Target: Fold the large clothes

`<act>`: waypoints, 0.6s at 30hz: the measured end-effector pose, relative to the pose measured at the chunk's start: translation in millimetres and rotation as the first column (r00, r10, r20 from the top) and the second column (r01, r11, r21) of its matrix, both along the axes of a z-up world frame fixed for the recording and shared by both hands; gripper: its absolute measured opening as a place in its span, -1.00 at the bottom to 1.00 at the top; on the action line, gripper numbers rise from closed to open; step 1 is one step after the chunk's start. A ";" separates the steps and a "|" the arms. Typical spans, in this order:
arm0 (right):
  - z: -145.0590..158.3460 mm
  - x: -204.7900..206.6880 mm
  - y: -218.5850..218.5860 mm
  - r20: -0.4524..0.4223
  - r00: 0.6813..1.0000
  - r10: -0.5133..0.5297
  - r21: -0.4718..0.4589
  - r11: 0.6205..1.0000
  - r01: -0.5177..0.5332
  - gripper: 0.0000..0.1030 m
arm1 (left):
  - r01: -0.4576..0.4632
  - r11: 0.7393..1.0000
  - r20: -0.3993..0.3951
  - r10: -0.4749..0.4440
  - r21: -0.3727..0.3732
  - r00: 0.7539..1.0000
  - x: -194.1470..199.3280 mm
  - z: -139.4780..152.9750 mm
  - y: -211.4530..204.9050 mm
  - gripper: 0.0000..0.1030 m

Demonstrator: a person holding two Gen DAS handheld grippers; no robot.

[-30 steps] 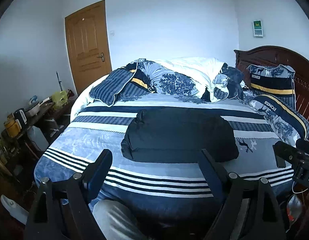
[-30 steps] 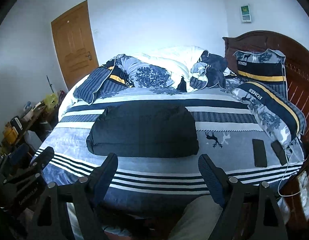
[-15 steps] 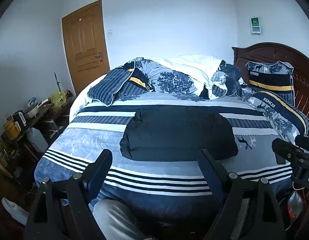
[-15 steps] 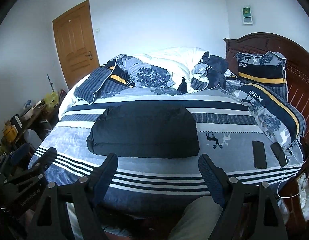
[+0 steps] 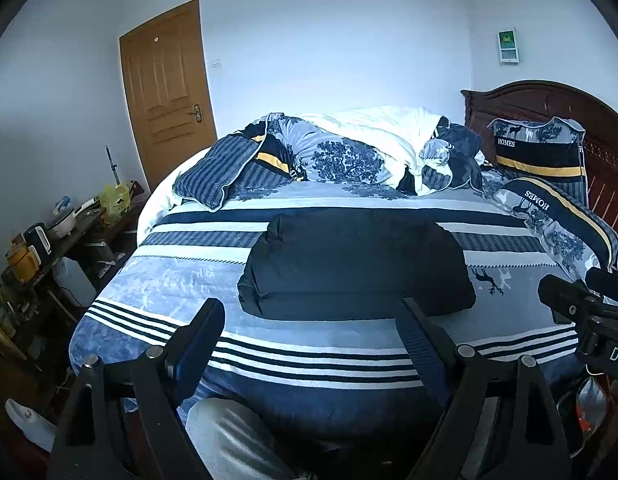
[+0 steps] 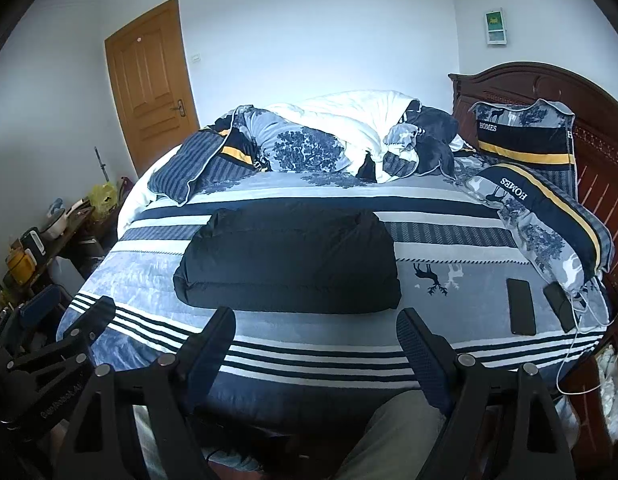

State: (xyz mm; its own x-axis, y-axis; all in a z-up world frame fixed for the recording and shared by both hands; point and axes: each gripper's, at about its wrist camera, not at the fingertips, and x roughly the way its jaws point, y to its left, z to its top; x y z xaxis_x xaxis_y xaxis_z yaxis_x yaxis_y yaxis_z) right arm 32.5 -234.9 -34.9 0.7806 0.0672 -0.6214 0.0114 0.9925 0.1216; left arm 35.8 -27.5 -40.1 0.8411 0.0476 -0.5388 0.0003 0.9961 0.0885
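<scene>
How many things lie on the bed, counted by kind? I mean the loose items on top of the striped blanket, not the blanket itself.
Folded dark garment: 1
Pillows printed HOMES: 2
Crumpled duvet heap: 1
Dark phones: 2
Total: 6

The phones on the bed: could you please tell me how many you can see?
2. One phone lies flat near the bed's right front corner; the other phone lies just right of it, against the pillow, with a white cable nearby. Bedding could hide more.
</scene>
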 end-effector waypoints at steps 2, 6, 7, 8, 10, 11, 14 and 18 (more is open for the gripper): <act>0.0 0.2 0.1 0.000 1.000 0.000 0.002 1.000 0.000 0.64 | 0.002 1.000 -0.002 -0.002 0.000 1.000 0.4 0.4 0.3 0.70; -0.2 0.1 0.2 -0.004 1.000 -0.001 0.002 1.000 0.001 0.65 | 0.007 1.000 -0.001 -0.007 0.005 1.000 0.0 2.0 2.3 0.70; -0.8 -0.2 0.3 -0.004 1.000 -0.001 0.001 1.000 0.001 0.64 | 0.007 1.000 0.002 -0.007 0.005 1.000 -0.4 2.7 2.7 0.70; -1.0 0.3 0.2 -0.004 1.000 -0.001 0.001 1.000 0.001 0.64 | 0.008 1.000 0.003 -0.008 0.005 1.000 -0.3 3.0 2.8 0.70; -0.8 0.0 0.5 -0.004 1.000 0.001 0.001 1.000 -0.001 0.64 | 0.011 1.000 0.003 -0.011 0.005 1.000 -0.7 3.4 3.3 0.70; -1.4 0.0 0.5 -0.004 1.000 0.001 0.001 1.000 -0.001 0.65 | 0.010 1.000 0.004 -0.010 0.006 1.000 -0.6 3.6 3.2 0.70; -2.5 0.2 1.2 -0.003 1.000 0.004 -0.003 1.000 -0.004 0.65 | 0.011 1.000 0.005 -0.011 0.006 1.000 -0.9 3.6 3.6 0.70; -2.8 1.7 2.2 -0.004 1.000 0.008 -0.007 1.000 -0.008 0.65 | 0.011 1.000 0.004 -0.011 0.006 1.000 -0.6 3.9 4.7 0.70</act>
State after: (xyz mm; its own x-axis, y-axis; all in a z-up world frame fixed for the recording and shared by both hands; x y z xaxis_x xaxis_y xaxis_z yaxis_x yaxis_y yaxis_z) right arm 34.2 -232.6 -37.7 0.7778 0.0690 -0.6248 0.0039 0.9934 0.1146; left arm 35.2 -22.7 -36.2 0.8439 0.0413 -0.5349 0.0110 0.9955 0.0942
